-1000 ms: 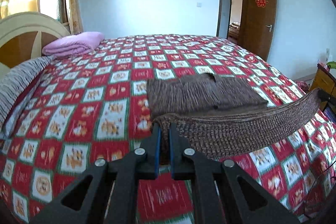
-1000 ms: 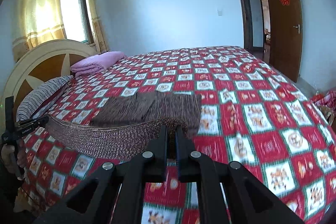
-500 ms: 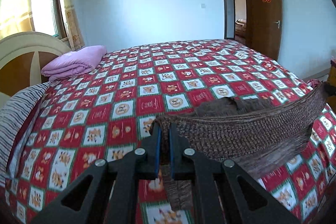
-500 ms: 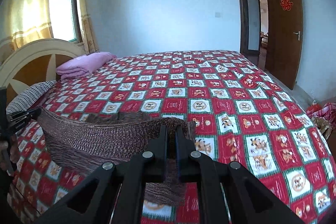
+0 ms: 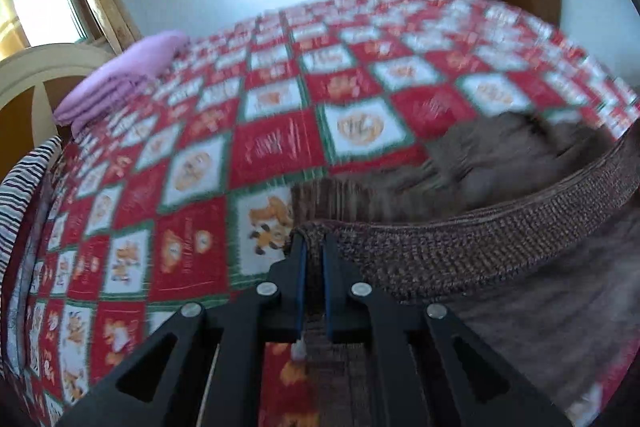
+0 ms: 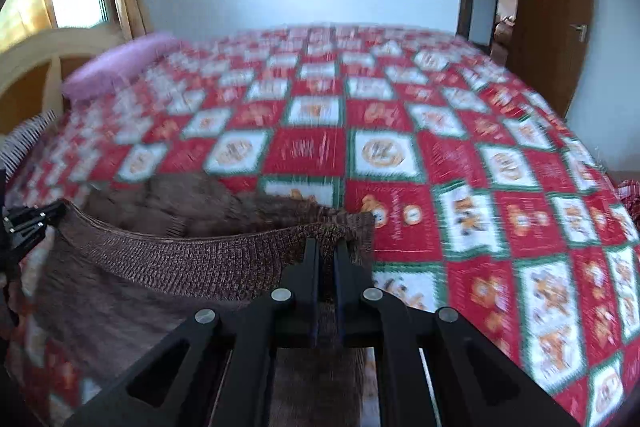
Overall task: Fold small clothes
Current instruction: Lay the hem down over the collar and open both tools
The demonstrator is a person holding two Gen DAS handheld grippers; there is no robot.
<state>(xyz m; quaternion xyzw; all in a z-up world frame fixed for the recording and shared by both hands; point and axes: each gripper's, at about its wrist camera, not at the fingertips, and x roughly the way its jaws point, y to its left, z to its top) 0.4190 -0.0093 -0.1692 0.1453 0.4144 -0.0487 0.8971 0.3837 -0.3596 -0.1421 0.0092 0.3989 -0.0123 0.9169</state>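
Bedroom, red checked bedspread (image 6: 460,155) as the work surface. Brown knit garment (image 5: 460,251) hangs stretched by its ribbed edge between the two grippers, its far part bunched on the bedspread near the front edge. Left gripper (image 5: 314,247) is clamped on one corner, right gripper (image 6: 327,251) on the other.

Risks, my read: thin pinch on stretchy knit, a corner could slip out mid-swing. Bunched far part could crease into the fold. Uneven hands skew the edge. Pink blanket (image 5: 120,75) sits well clear.
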